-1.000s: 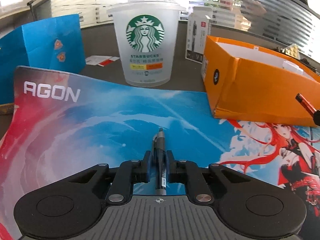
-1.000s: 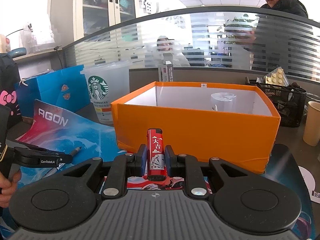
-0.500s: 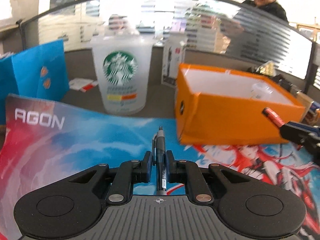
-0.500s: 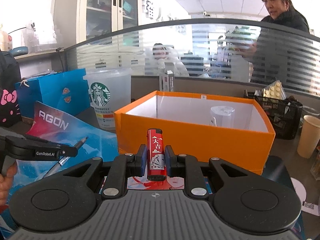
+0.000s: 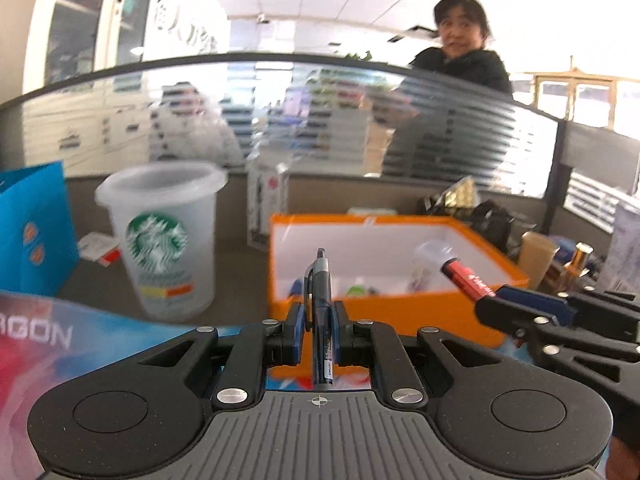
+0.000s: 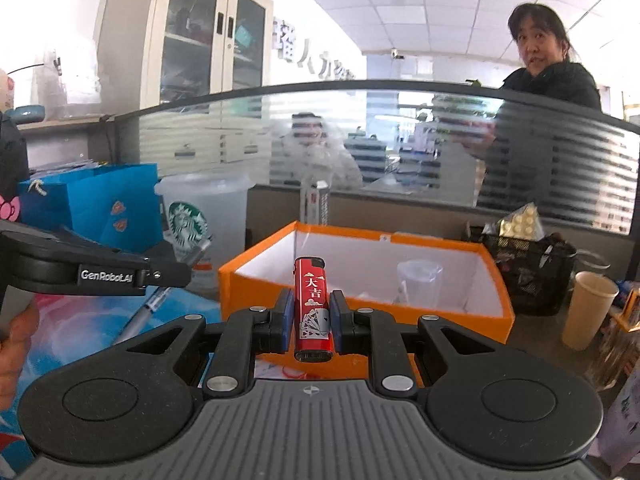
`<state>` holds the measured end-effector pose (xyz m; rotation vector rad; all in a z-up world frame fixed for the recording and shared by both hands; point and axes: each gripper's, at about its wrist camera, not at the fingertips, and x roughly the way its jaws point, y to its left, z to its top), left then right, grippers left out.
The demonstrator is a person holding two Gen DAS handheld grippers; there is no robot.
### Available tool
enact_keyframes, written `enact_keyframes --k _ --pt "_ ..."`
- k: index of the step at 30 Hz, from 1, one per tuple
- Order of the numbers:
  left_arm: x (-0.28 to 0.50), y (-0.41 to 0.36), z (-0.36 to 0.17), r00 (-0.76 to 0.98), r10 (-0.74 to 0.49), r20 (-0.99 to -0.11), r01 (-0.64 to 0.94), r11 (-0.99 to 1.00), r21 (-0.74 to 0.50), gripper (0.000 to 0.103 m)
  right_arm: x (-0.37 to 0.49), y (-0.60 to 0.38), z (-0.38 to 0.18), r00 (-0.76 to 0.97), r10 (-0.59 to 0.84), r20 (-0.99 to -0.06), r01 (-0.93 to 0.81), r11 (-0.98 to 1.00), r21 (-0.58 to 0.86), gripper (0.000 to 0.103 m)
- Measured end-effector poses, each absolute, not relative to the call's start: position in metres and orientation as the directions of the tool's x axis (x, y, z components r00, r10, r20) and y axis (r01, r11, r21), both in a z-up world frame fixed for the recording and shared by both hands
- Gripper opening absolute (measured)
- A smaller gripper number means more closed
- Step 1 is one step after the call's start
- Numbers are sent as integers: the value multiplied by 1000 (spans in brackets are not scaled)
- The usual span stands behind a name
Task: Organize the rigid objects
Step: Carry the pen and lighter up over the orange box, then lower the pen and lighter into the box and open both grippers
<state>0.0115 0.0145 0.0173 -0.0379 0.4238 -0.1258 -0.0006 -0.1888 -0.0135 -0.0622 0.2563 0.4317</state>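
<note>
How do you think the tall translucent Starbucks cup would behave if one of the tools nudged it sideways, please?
The tall translucent plastic Starbucks cup looks empty, so it is probably light and would slide easily. It is taller than its narrow base and widens to the rim, so a high push may tip it. Once down, its round tapered wall would likely roll in a curve.

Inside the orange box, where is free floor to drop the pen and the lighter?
In the orange box, small items crowd the near-left floor; a clear cup stands right of centre. The white floor between the left wall and the cup looks bare. The left gripper holds the pen, the right gripper the lighter.
</note>
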Motion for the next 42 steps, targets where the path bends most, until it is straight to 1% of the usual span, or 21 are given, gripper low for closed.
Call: enact_keyframes --k 6,9,15,19,22,27,30,36,39,41,42 --pt "34 2 41 915 -178 -363 164 984 -69 12 12 -190 8 896 377 -234 -390 921 -9 18" --pt "49 -1 48 913 -194 -358 177 981 -81 12 21 -190 16 902 367 -228 -377 926 -3 18" --pt "88 -9 62 907 -198 -371 177 980 -90 12 51 -193 27 905 353 -238 -361 932 7 18" --pt "126 -12 60 885 -197 -423 167 980 -107 12 84 -196 34 893 362 -266 -369 929 25 18" --pt "153 -14 46 853 -194 -485 158 981 -115 12 113 -195 29 875 372 -309 -378 925 44 18" --pt "185 -17 13 775 -214 -595 155 976 -150 12 155 -189 6 823 378 -423 -385 920 73 18" --pt "196 -20 -6 740 -219 -636 158 976 -153 12 171 -184 -10 792 385 -475 -390 916 91 18" --pt "208 -17 -32 686 -223 -693 146 975 -169 12 191 -173 -32 743 355 -568 -378 922 81 18" --pt "208 -14 -36 679 -227 -698 137 974 -182 12 198 -168 -39 728 334 -598 -375 925 60 18" --pt "205 -12 -36 689 -233 -687 142 972 -187 13 200 -167 -44 723 321 -612 -365 929 56 18" --pt "203 -12 -35 696 -228 -681 140 973 -183 16 200 -166 -46 722 318 -614 -362 930 55 20"
